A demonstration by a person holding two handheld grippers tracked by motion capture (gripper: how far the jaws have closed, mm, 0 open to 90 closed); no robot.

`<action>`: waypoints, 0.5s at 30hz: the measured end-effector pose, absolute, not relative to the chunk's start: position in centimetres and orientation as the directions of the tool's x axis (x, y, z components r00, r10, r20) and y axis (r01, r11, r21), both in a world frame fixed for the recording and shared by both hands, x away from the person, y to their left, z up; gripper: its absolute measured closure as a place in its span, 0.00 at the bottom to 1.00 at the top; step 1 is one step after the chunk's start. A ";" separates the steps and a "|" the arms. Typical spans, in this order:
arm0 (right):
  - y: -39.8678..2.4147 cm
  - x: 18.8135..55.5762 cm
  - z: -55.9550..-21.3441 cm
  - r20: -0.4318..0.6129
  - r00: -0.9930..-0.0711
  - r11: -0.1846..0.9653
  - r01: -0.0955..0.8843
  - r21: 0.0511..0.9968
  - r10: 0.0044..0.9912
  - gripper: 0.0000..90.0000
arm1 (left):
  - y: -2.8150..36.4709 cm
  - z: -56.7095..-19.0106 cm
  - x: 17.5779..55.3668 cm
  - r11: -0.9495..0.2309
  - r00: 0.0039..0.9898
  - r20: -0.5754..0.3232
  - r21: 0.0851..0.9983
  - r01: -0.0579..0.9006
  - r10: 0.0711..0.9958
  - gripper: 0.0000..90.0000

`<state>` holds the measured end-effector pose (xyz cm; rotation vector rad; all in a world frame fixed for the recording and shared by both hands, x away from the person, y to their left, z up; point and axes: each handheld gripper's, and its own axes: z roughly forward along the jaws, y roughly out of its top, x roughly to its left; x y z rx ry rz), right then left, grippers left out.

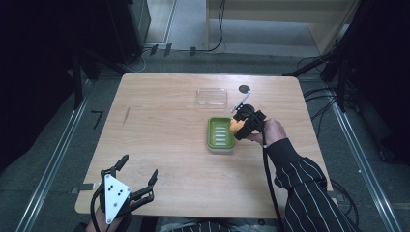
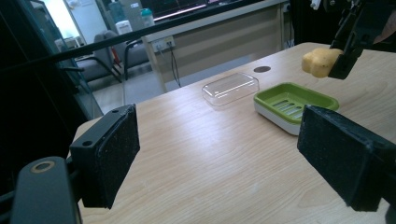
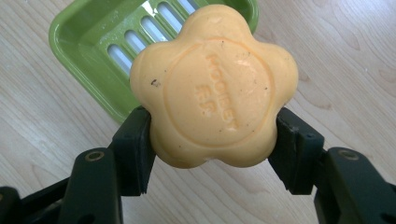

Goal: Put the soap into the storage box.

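In the high view, a green soap dish (image 1: 221,135) is seen on the wooden counter (image 1: 164,140), right of the middle and nearer the right edge than the left. Its slotted tray is bare. A clear plastic lid (image 1: 212,96) lies apart from it toward the far edge, hollow side down, and a dark round grommet (image 1: 244,88) is set in the counter just beyond, with a pen-like object (image 1: 241,102) beside it. The right tongs (image 1: 239,127) are held over the dish's right rim by a hand (image 1: 273,131) in a striped sleeve, and a yellow-orange soap bar (image 1: 235,126) is clamped between them. The left tongs (image 1: 140,178) are held near the near left corner, the grey plate uppermost, jaws spread and pointing toward the far edge.

In the left gripper view, the left tongs (image 2: 219,154) are shown wide apart with nothing between the pads, level above the counter. The soap dish (image 2: 295,105) and the clear lid (image 2: 231,87) are seen beyond, both empty, and the soap bar (image 2: 320,61) is carried above the dish's far end in the right tongs (image 2: 339,58).

In the right gripper view, the flower-shaped soap bar (image 3: 214,87), stamped with raised lettering, is gripped at its lower sides by the right tongs (image 3: 214,149). It is held clear above the soap dish (image 3: 93,51), whose slots are partly covered by it.
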<state>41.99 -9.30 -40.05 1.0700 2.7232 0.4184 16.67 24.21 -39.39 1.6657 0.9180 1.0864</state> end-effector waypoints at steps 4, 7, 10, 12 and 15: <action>-8.8 42.2 -40.1 -0.071 -0.734 0.712 0.624 0.322 0.676 0.44 | 24.2 -39.4 16.6 -0.305 0.336 0.256 0.947 0.101 0.906 0.14; -8.4 42.3 -40.1 -0.069 -0.738 0.716 0.620 0.321 0.671 0.44 | 24.2 -39.4 16.6 -0.304 0.335 0.256 0.947 0.100 0.907 0.14; -8.2 42.5 -40.1 -0.070 -0.742 0.719 0.616 0.321 0.667 0.44 | 24.2 -39.4 16.6 -0.305 0.336 0.256 0.947 0.100 0.906 0.14; -8.0 42.6 -40.1 -0.069 -0.745 0.721 0.613 0.323 0.663 0.44 | 24.2 -39.4 16.6 -0.305 0.335 0.256 0.947 0.100 0.907 0.14; -7.9 42.7 -40.1 -0.066 -0.745 0.721 0.614 0.321 0.664 0.44 | 24.2 -39.4 16.6 -0.305 0.336 0.256 0.947 0.100 0.906 0.14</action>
